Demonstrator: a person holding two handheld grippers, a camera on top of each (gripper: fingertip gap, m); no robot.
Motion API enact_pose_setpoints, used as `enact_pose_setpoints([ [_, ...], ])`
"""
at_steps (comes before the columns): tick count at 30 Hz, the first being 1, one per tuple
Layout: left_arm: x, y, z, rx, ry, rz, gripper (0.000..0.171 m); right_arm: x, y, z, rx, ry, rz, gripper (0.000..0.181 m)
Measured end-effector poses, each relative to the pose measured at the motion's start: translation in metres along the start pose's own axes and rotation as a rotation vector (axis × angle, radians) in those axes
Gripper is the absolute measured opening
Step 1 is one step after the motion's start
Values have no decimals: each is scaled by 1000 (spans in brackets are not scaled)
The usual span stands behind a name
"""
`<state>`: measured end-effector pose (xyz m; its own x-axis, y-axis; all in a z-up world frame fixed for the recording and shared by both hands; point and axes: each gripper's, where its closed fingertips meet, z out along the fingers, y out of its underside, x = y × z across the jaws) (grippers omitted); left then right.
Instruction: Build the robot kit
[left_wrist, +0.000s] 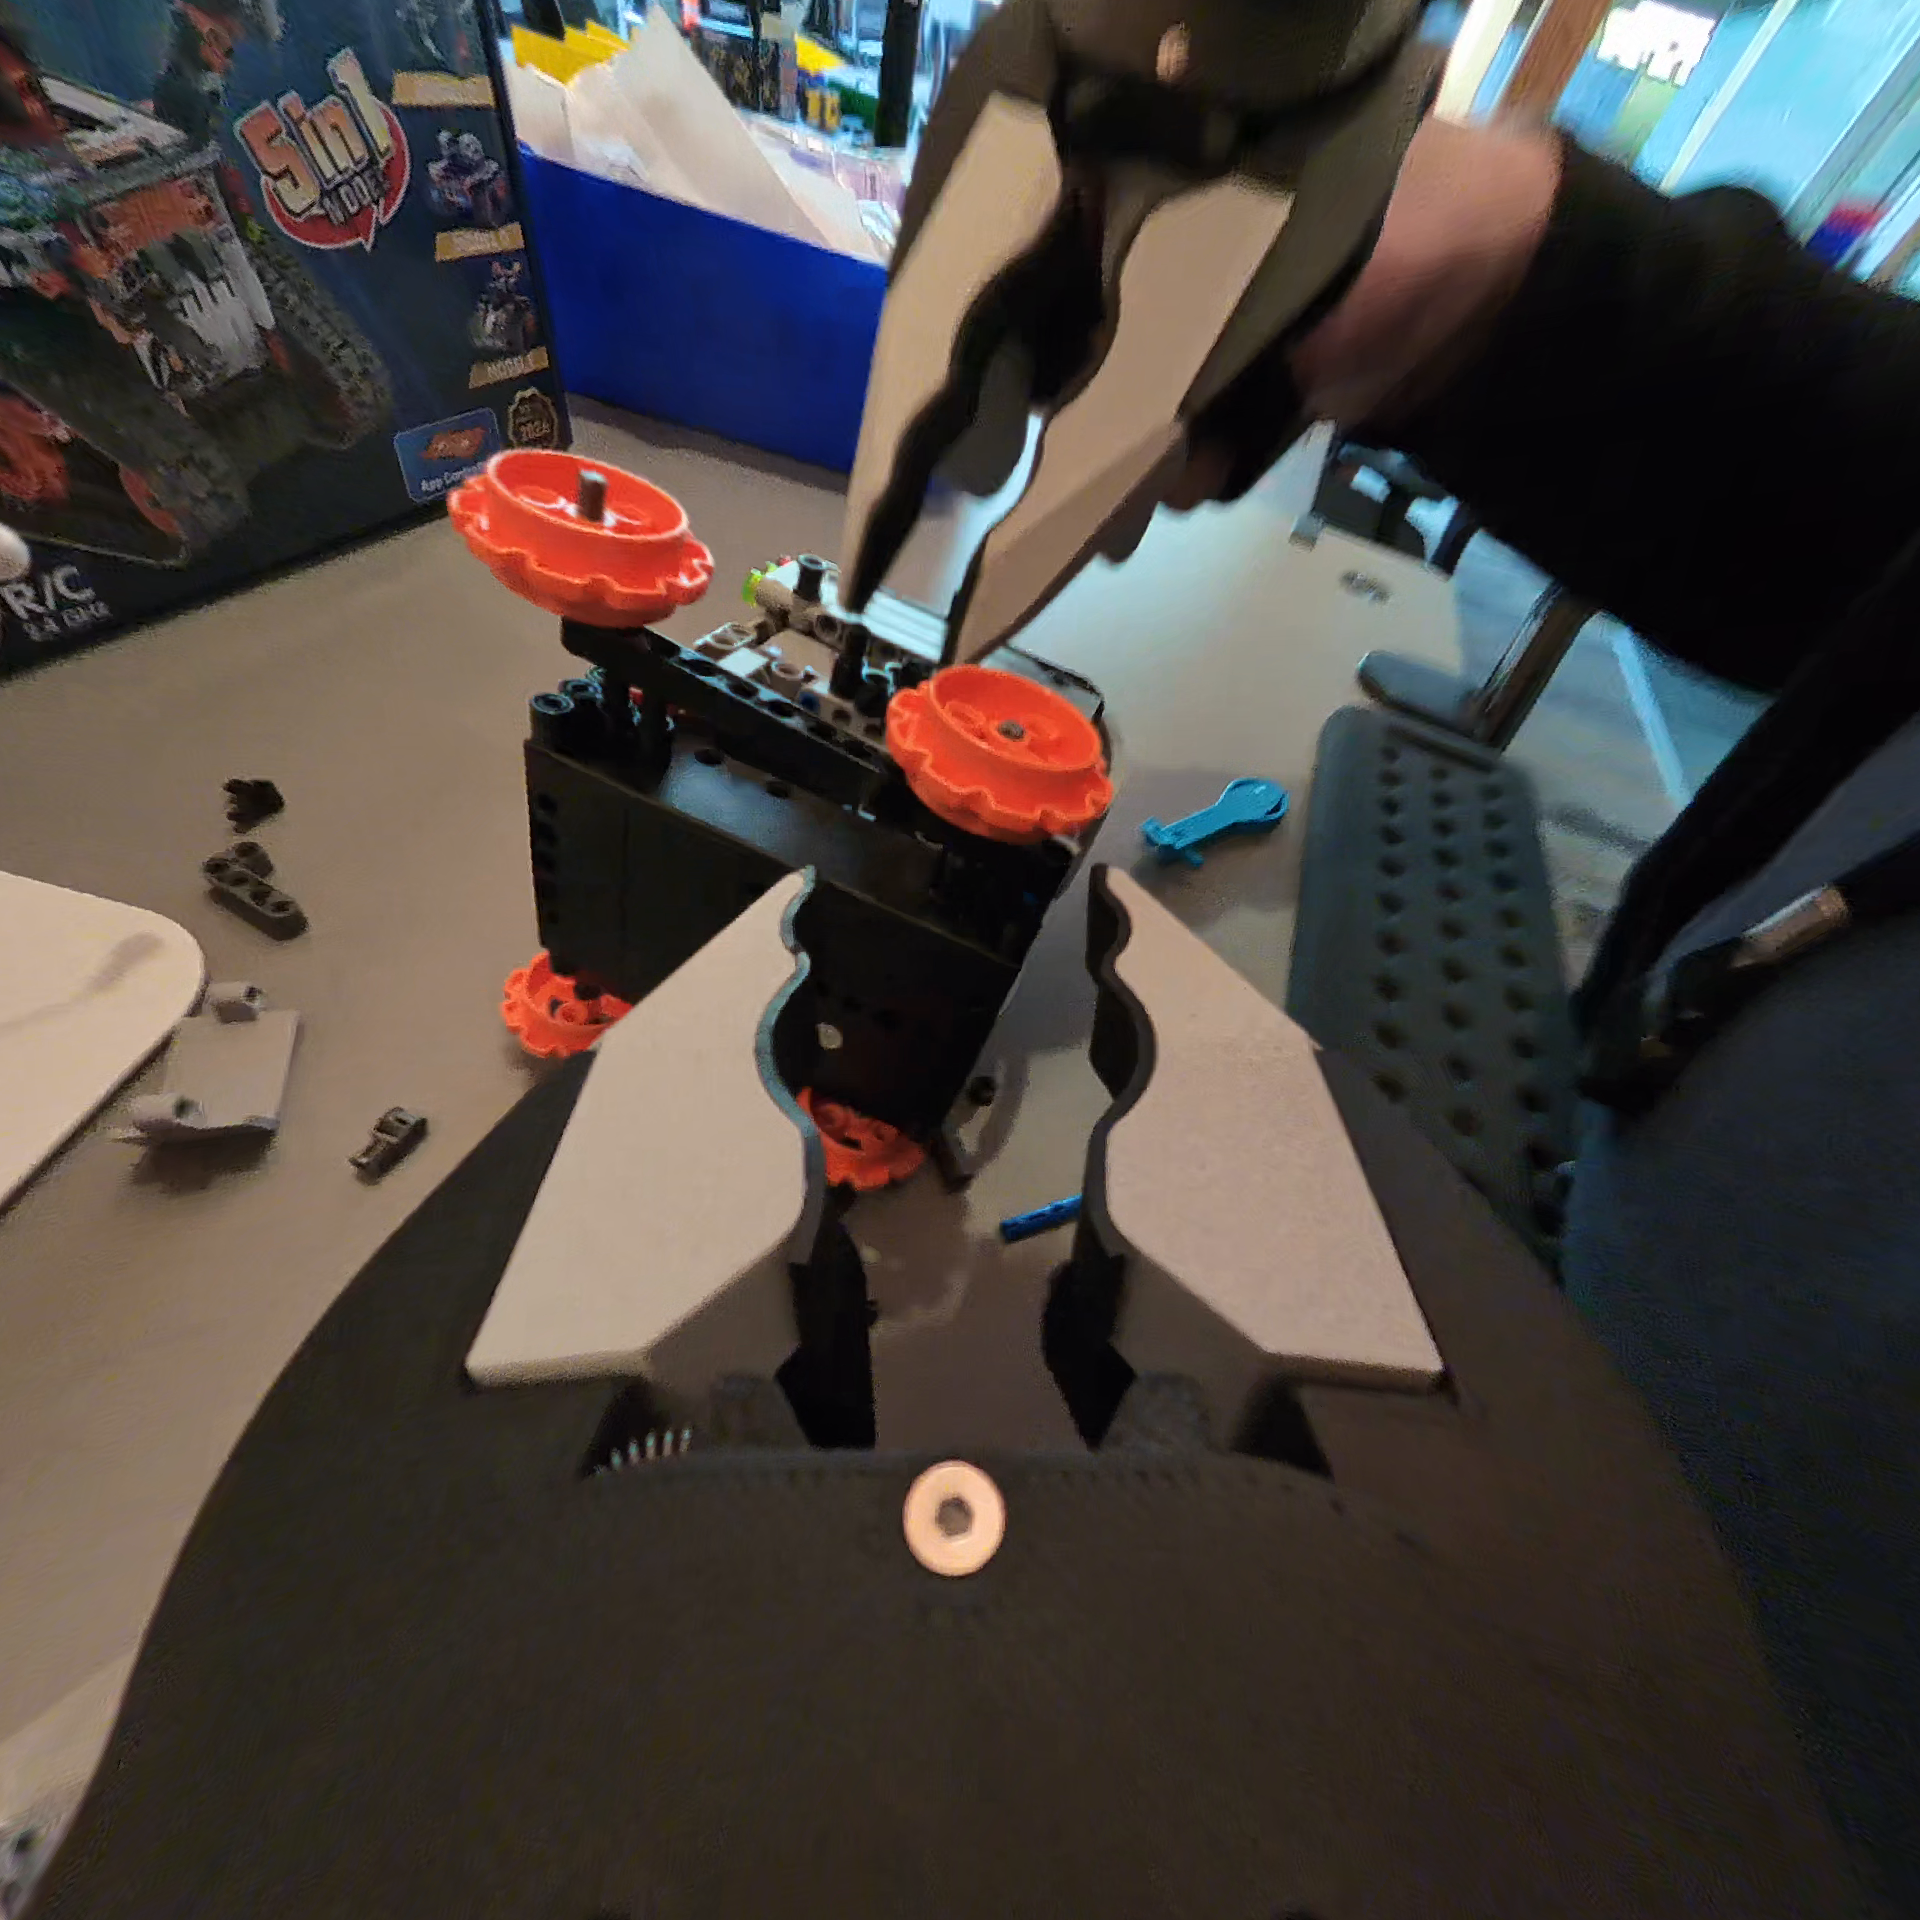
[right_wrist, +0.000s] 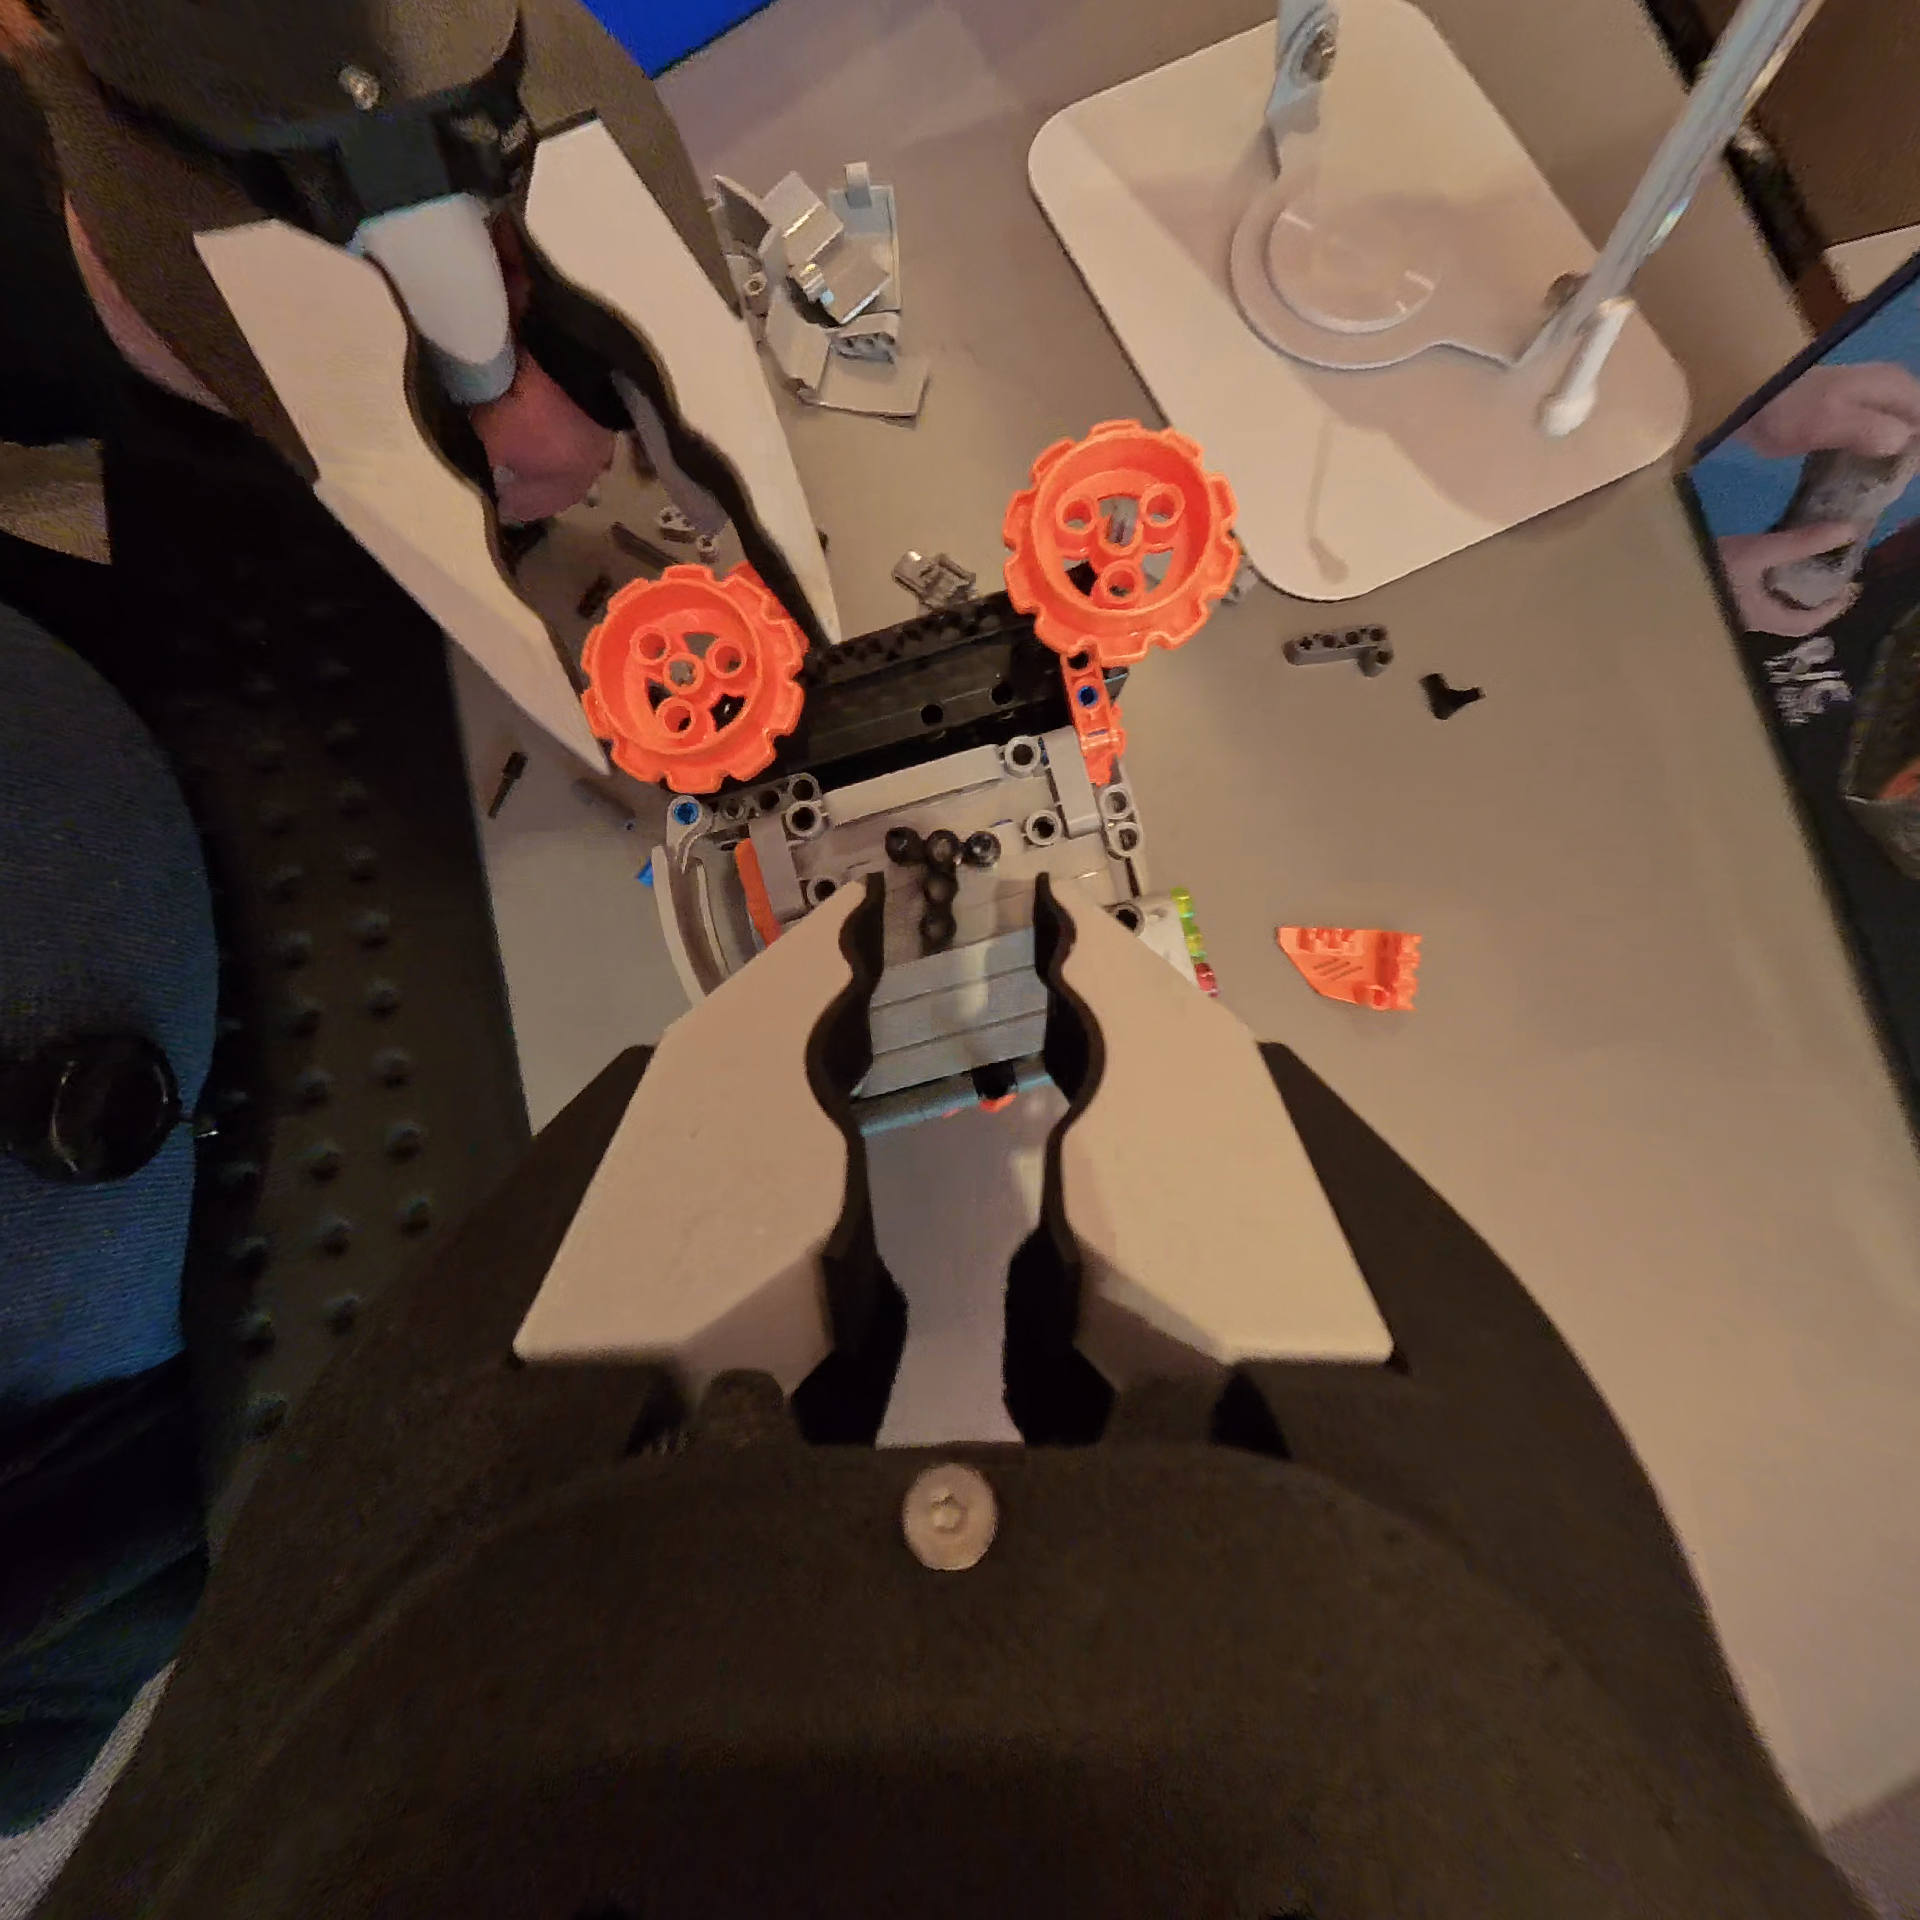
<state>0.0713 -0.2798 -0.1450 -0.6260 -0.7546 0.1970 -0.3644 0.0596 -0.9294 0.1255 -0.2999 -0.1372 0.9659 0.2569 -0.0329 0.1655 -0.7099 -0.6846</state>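
Steadiness is what this grip calls for, I judge: the brick model stands on end on the counter, tall and narrow, so any sideways pull from one tool could tip it. Squeeze on the solid beams, not on the orange wheels, which sit on thin axles.

My right tool comes down on the top of the model. Its fingers are a little apart, and the grey beam section fills the gap between them edge to edge, so I read it as clamped on that section, just short of a small black T-shaped piece.

My left tool is set wider. Its fingers flank the black body low down, one beside the near wheel. Whether they press on it or only bracket it I cannot tell.

Loose parts lie around: a blue lever piece, an orange panel, grey plates, a white stand base and the printed kit box
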Motion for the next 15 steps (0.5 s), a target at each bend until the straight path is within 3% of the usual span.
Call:
enact_pose_setpoints([
  [4,-2,1,3,-3,-32,82,44,-28,-24,-11,41,-32,-19,42],
  [9,3,-1,7,20,-65,125,38,-48,-23,22,-46,-6,38,64],
  [15,8,-1,5,48,-54,200,33,-46,-23,22,-27,-19,136,41],
])
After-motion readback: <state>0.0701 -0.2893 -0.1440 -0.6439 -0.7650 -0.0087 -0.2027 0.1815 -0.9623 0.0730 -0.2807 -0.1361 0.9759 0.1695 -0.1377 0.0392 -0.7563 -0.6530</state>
